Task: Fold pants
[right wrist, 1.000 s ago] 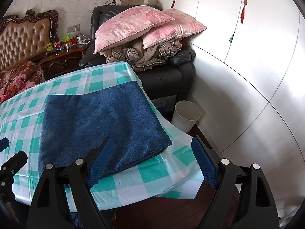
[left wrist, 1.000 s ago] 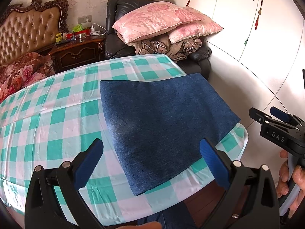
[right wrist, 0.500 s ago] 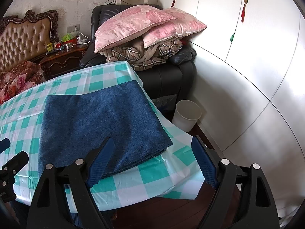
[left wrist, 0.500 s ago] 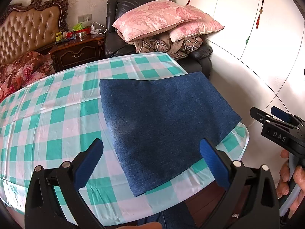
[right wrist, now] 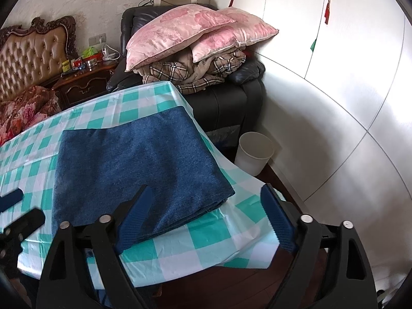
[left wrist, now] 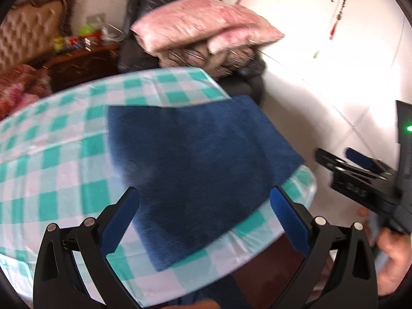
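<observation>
Checked tablecloth (right wrist: 180, 247) bears folded, seemingly denim pants (right wrist: 134, 170); both grippers' fingers (left wrist: 121, 219) (right wrist: 276, 219) wide

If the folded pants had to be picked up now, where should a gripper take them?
Probably at the near right corner of the pants, approached from the table's front edge. There the stacked layers show as an exposed edge near the tablecloth rim, so one finger could slide underneath.

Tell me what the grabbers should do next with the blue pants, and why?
Probably nothing more than backing away. The blue pants already lie as a neat folded rectangle on the checkered tablecloth, layered edges showing at the near side. Both the left gripper and the right gripper are open, holding nothing, clear of the cloth.
</observation>
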`<control>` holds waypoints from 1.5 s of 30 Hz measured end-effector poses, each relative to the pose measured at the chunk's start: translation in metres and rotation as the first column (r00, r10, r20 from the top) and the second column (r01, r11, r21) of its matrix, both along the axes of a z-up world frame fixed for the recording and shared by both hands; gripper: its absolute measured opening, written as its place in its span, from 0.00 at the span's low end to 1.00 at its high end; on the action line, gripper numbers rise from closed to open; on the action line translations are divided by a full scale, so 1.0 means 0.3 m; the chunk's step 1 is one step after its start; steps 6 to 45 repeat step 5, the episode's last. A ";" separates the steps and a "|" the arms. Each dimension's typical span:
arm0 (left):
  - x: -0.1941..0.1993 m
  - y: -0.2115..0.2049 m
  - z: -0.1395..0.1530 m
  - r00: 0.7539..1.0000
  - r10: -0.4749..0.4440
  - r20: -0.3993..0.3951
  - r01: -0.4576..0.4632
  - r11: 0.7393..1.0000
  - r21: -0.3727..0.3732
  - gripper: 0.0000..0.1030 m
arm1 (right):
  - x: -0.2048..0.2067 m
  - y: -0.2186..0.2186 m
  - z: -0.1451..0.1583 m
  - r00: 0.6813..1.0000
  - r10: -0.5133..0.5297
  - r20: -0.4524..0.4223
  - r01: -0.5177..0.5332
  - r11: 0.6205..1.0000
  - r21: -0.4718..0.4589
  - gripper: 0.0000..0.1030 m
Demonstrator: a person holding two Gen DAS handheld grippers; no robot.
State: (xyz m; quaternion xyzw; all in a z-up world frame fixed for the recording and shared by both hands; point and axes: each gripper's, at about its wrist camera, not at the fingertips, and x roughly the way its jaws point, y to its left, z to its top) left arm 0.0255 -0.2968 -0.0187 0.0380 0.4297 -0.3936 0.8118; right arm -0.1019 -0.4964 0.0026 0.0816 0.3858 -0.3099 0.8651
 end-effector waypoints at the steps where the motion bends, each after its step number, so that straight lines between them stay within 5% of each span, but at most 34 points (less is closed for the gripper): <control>1: 0.003 0.025 0.007 1.000 0.004 0.001 -0.004 1.000 -0.020 0.98 | 0.003 0.002 -0.003 1.000 -0.002 0.015 0.002 1.000 0.008 0.84; 5: 0.068 0.345 0.027 0.976 0.215 0.029 -0.212 0.974 -0.080 0.99 | 0.005 -0.040 -0.016 0.996 -0.030 0.082 0.024 0.997 0.074 0.85; 45: 0.068 0.345 0.027 0.976 0.215 0.029 -0.212 0.974 -0.080 0.99 | 0.005 -0.040 -0.016 0.996 -0.030 0.082 0.024 0.997 0.074 0.85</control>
